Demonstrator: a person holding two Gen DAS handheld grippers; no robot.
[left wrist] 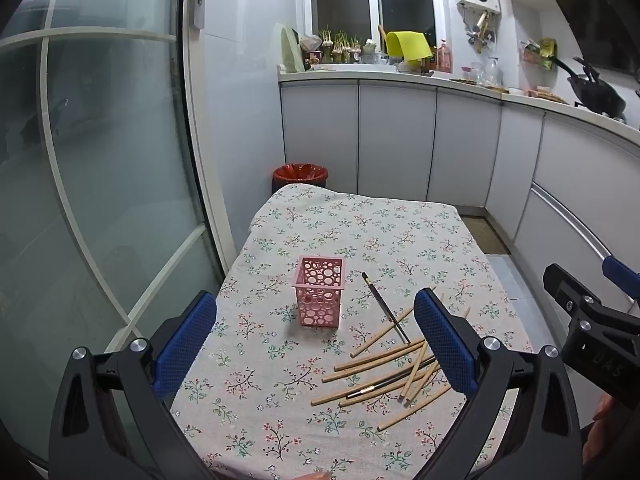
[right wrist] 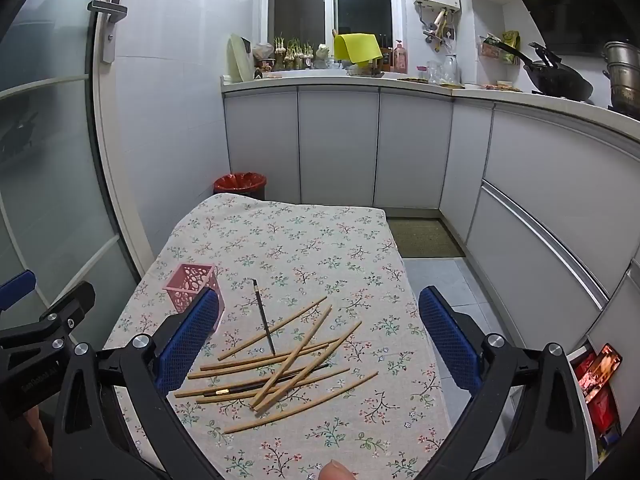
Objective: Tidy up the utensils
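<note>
so nothing's picked yet: left gripper (left wrist: 316, 344) and right gripper (right wrist: 320, 340) both gape wide and empty, next grab a wooden chopstick (right wrist: 276, 364) lower-centre for the pink holder (left wrist: 319, 297).

the far half of the worktop (right wrist: 320, 232) lies bare. nearer, the pink holder (left wrist: 319, 296) stands upright at the left, apart from the crossed pile of chopsticks (right wrist: 280, 368); a dark chopstick (left wrist: 384, 308) lies between them. a glass door (left wrist: 100, 160) closes off the left side, and cabinets (right wrist: 520, 184) the right.
</note>
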